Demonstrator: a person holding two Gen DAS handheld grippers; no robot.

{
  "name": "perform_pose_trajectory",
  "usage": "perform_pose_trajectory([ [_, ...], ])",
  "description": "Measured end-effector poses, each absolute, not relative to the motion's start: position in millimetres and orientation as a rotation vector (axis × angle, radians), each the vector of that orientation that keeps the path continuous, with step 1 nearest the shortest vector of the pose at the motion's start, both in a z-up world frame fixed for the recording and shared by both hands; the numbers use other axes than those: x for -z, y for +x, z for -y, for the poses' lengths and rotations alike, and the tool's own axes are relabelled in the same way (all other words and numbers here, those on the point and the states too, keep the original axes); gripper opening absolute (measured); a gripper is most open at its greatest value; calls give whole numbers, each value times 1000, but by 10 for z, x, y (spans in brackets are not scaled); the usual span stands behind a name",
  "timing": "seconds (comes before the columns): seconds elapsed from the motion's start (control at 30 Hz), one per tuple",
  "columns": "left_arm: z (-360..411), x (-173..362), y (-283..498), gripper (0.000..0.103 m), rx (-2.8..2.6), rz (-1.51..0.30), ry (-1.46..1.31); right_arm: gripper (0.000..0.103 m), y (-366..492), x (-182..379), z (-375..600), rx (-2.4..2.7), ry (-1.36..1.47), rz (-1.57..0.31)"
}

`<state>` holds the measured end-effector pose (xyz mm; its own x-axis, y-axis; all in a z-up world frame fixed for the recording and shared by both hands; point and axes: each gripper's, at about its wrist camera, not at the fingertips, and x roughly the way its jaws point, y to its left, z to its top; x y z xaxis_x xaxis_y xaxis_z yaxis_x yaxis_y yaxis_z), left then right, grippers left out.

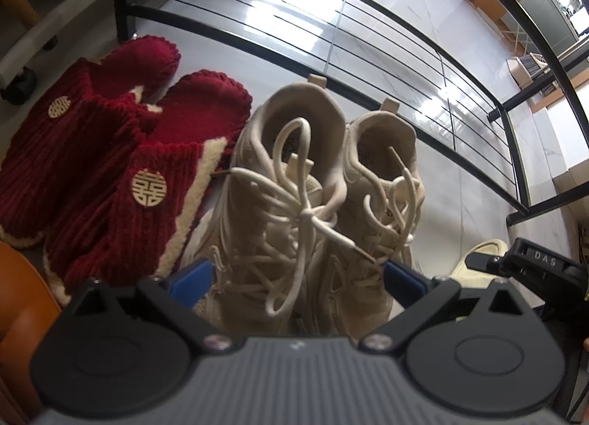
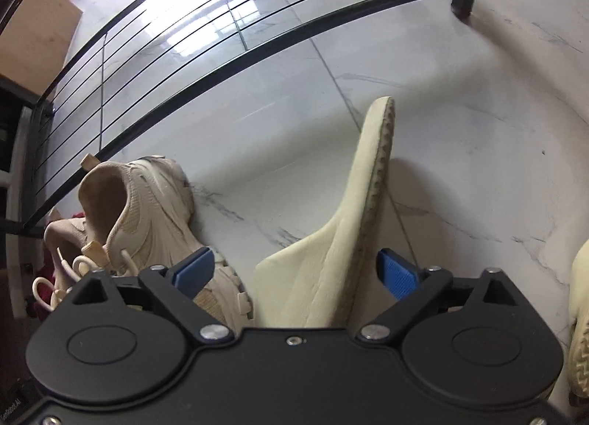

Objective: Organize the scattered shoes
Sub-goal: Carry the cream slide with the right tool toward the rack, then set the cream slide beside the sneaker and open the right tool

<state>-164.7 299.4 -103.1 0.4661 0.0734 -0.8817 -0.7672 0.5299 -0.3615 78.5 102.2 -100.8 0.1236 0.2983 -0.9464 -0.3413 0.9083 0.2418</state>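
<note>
The cream slipper (image 2: 346, 226) stands on edge on the floor (image 2: 478, 152), sole to the right, between the spread fingers (image 2: 395, 272) of the right gripper (image 2: 294, 270), which do not yet seem to press it. It looks like soft, light foam: it should flex under a pinch and weigh little, so a hold across the thick midsole near the strap looks safest, since the thin toe end would likely bend away. Its mate (image 2: 579, 322) lies at the right edge. The left gripper (image 1: 294, 277) is open too, its fingers either side of the beige sneakers (image 1: 305, 204), which sit side by side, heels toward the rack (image 1: 368, 68); whether they touch the sneakers I cannot tell. These look bulkier, with loose laces that may snag; the padded collar or heel would give firmer purchase. Red slippers (image 1: 110, 167), plush and soft, lie just beside them. The floor is glossy marble-look tile, probably slick, and the black wire rack stands low and close behind the shoes.
</note>
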Motion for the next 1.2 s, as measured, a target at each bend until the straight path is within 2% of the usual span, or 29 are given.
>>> perform_pose_trajectory([
  [0.13,-3005,1038,-1654,100,-604,-953,-870,65,738,1014,-1085,-445,-118,-1342],
  [0.47,-3017,1048,-1666,100,-607,-956,-874,61,818,983,-861,-378,-30,-1388],
  [0.6,-3010,1045,-1662,100,-603,-955,-871,61,870,885,-710,-406,28,-1322],
  [0.67,-3004,1050,-1661,100,-605,-957,-866,59,882,886,-727,-438,51,-1315],
  [0.77,-3006,1063,-1666,100,-611,-962,-865,49,908,914,-903,-549,52,-1329],
  [0.83,-3022,1072,-1680,100,-619,-962,-869,49,912,933,-1060,-626,45,-1331],
  [0.93,-3042,1087,-1690,100,-632,-964,-874,53,938,972,-1217,-659,-9,-1322],
  [1.03,-3048,1109,-1672,100,-634,-971,-879,53,957,971,-1172,-653,5,-1337],
  [1.2,-2989,1130,-1611,100,-612,-986,-858,60,982,885,-899,-571,10,-1318],
])
